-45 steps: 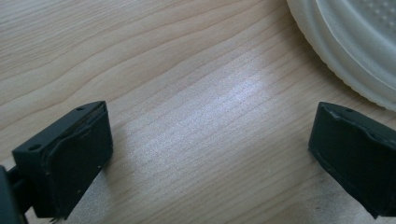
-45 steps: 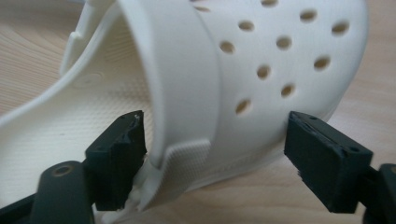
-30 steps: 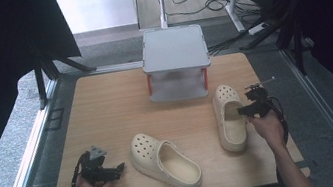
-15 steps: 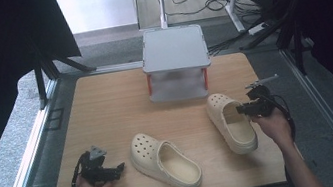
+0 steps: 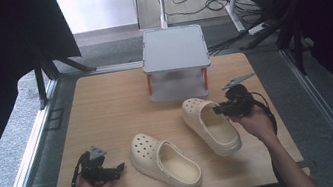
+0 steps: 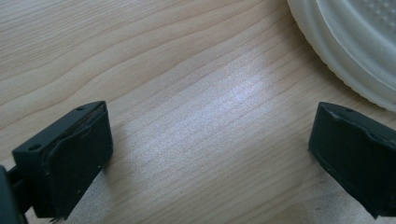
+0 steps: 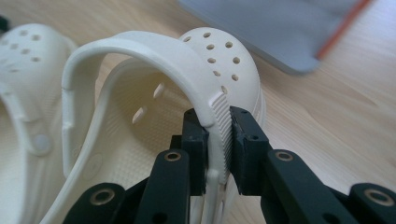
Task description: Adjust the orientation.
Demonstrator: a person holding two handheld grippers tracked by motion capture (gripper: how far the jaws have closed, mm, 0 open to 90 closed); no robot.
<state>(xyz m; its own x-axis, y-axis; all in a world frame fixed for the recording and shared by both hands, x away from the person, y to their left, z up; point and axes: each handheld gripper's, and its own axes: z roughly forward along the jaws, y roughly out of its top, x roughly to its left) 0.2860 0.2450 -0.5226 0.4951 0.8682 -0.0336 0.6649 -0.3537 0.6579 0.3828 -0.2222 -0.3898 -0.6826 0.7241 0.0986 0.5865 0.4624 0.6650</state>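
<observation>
Right gripper (image 5: 221, 109): jaws clamped on the side wall of the right clog (image 5: 210, 124), where the ribbed end of the strap (image 7: 140, 51) joins it; the right gripper view (image 7: 218, 140) shows both pads pressed against that wall. The right clog sits just in front of the stand (image 5: 176, 64), toe toward it and angled, heel toward the person's right hand (image 5: 255, 125). Whether its sole touches the table (image 5: 106, 108) cannot be told.

Left clog (image 5: 164, 159): flat on the table, in front of the stand and to its left, just beside the right clog, apart from it.

Left gripper (image 5: 116, 170): near the table's front edge, well left of the stand, jaws wide apart with nothing between them. In the left gripper view (image 6: 205, 154) only bare wood lies between the pads; the clog's edge (image 6: 355, 46) lies just beyond the right-hand pad.
</observation>
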